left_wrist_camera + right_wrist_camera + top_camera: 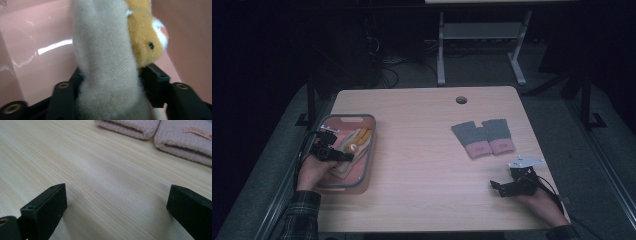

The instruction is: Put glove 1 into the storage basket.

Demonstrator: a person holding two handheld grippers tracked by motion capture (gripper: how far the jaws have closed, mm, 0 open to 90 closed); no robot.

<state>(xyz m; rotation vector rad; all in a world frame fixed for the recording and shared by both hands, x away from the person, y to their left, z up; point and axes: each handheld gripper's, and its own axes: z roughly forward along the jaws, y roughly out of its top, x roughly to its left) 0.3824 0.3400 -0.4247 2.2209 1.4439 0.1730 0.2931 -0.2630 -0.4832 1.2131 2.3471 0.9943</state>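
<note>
My left gripper (343,150) hangs over the pink tray (362,177) at the left of the table (422,165). Between its jaws lies a beige sock (107,70), thick and fuzzy, its nap soft and matted. The jaws stand apart on either side of it; the right pad sits just beside the fleece, and I cannot tell whether it touches. I count this claw open, with the sock lying loose between. Against the sock is a plush piece in orange (146,42), with a small black bead eye and a white patch tipped with red. The tray's wall is smooth, glossy plastic with bright streaks of reflected light, and its corners are rounded.

My right gripper (504,187) rests low at the table's right front, jaws spread wide with only bare wood between them. The tabletop is pale, with fine straight grain. Beyond lie two knitted gloves (484,137), side by side and touching, grey with ribbed pink cuffs. One cuff carries a small sewn label (197,132); its writing is too small to read.
</note>
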